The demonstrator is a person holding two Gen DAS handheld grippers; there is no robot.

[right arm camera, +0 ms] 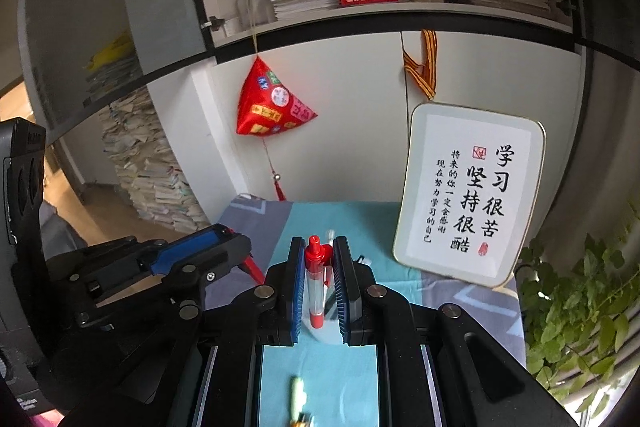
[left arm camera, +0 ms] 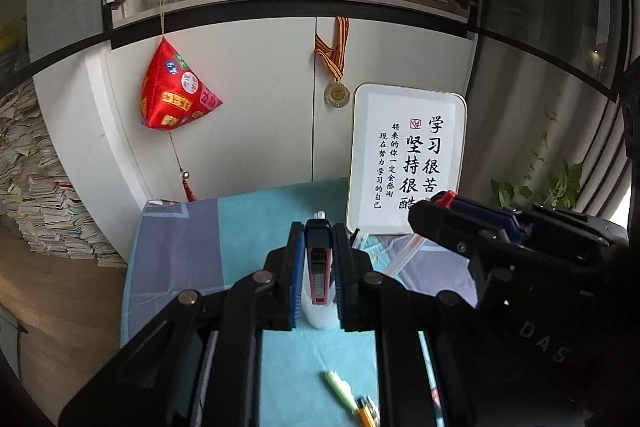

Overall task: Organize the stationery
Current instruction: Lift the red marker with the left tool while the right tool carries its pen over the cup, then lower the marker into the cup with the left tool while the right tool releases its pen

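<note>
I've got both hands loaded right now. My left gripper [left arm camera: 317,267] is clenched around a black and red pen [left arm camera: 318,267], fingers pressed against its sides, the pen lying along the finger line and pointing forward so it can't roll out. Under it I make out something pale and translucent, maybe a second pen or a tube; I can't tell which.

My right gripper [right arm camera: 318,283] is clamped on a red-capped clear pen [right arm camera: 316,283], standing upright between the blue pads [right arm camera: 297,287] with the cap end just past the fingertips. That upright hold looks right for dropping it into a holder or case, though I see no such container in either view.

Both grippers hover above the desk [left arm camera: 180,247], covered in a blue and teal cloth, the two tools close beside each other. On the cloth below lie a pale green pen cap or marker [left arm camera: 338,385] and a yellow pencil [left arm camera: 366,413], loose and not yet picked up. A framed calligraphy sign [right arm camera: 472,195] leans against the cabinet at the back right, with more clear pens [left arm camera: 404,251] at its foot. My guess: sorting is barely under way.
</note>
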